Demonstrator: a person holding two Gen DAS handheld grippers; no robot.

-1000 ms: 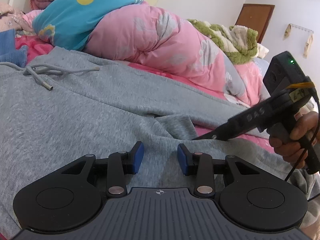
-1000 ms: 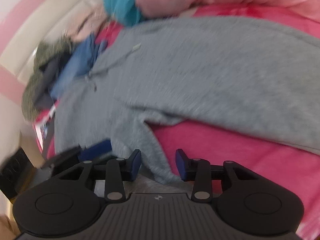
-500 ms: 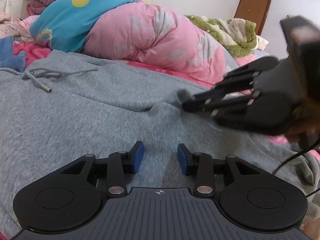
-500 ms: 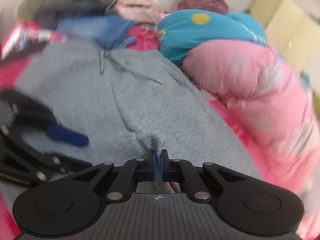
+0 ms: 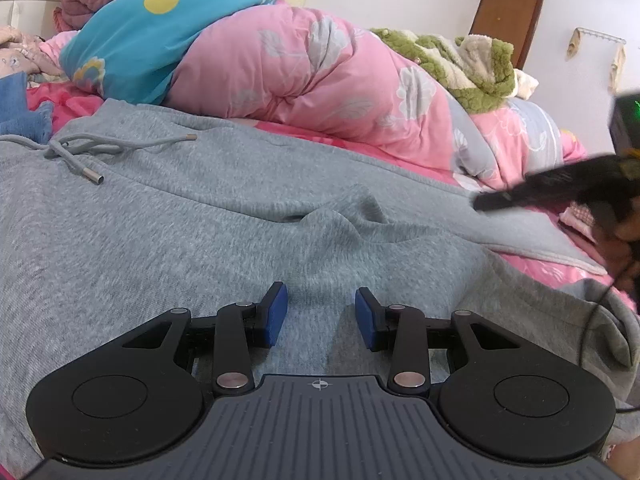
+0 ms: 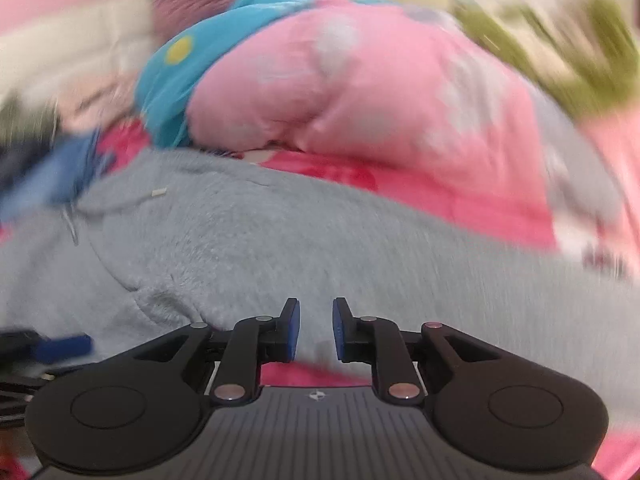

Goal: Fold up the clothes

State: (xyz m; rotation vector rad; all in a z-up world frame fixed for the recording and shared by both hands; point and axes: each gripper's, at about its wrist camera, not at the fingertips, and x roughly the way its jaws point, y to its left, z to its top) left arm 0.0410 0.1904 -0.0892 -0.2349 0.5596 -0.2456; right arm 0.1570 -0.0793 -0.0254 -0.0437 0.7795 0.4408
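Observation:
A grey garment (image 5: 200, 240) with a drawstring (image 5: 80, 148) lies spread over the pink bedsheet (image 5: 552, 270). A small raised pucker (image 5: 360, 208) stands in its middle. My left gripper (image 5: 320, 300) hovers low over the grey cloth, open, with nothing between its blue pads (image 5: 276, 312). In the left wrist view my right gripper (image 5: 486, 201) shows as a dark blur at the right edge, over the garment's far hem. In its own blurred view the right gripper (image 6: 316, 312) has its jaws opening above the grey garment (image 6: 280, 240), and no cloth is pinched between them.
A bunched pink quilt (image 5: 320, 80) and a blue cover (image 5: 140, 40) lie along the far side of the bed. A green fleece blanket (image 5: 472, 68) sits at the right, blue clothes (image 5: 20, 112) at the left. A brown door (image 5: 508, 20) is in the back wall.
Half a second ago the right gripper was shut on a fold of the grey cloth near the middle. It has since let go and swung back to the right. The left gripper stayed put.

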